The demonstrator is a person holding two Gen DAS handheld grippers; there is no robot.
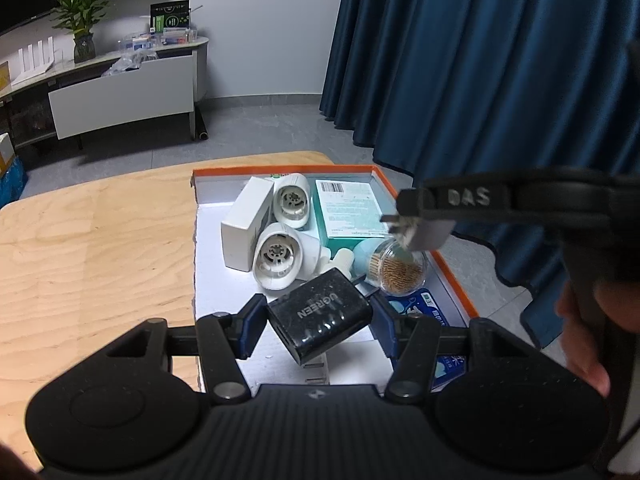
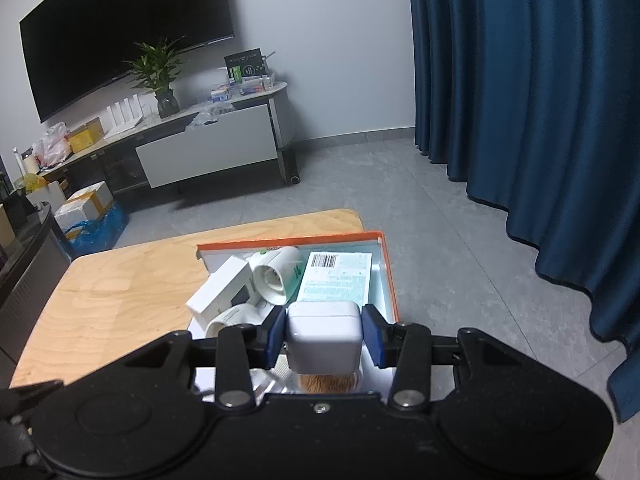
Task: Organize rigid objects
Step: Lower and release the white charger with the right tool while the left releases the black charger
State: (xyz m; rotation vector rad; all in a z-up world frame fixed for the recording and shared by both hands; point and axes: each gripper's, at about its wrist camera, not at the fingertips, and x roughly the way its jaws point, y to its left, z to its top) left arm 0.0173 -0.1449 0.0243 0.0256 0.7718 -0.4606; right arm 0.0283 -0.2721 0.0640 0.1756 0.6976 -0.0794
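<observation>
Right now your left claw [image 1: 318,326] is clamped on the black rectangular UGREEN power charger [image 1: 320,316], its blue pads pressing the charger's two sides and holding it tilted just above the near end of the shallow orange-rimmed cardboard tray [image 1: 456,280]. Your right claw [image 2: 324,340] is closed tight on a small white cube-shaped plug adapter [image 2: 323,340], gripped squarely between both blue pads, and in the left wrist view you can see that same claw [image 1: 420,232] reaching in from the right over the tray, though it is blurred there. Directly beneath the adapter sits a clear round plastic jar of toothpicks [image 1: 400,270], lying at the tray's right side. Deeper in the tray lie two white plastic cylinders with ribbed open ends [image 1: 280,260], side by side, with a white rectangular carton [image 1: 244,228] leaning against their left and a flat teal-and-white box with a barcode label [image 1: 348,208] lying to their right. A blue printed packet [image 1: 420,308] lies flat near the tray's right wall, partly under your left claw. The tray rests on the far right part of the light wooden counter [image 1: 100,248], close to its edge, with the dark blue curtain [image 1: 480,60] hanging beyond.
</observation>
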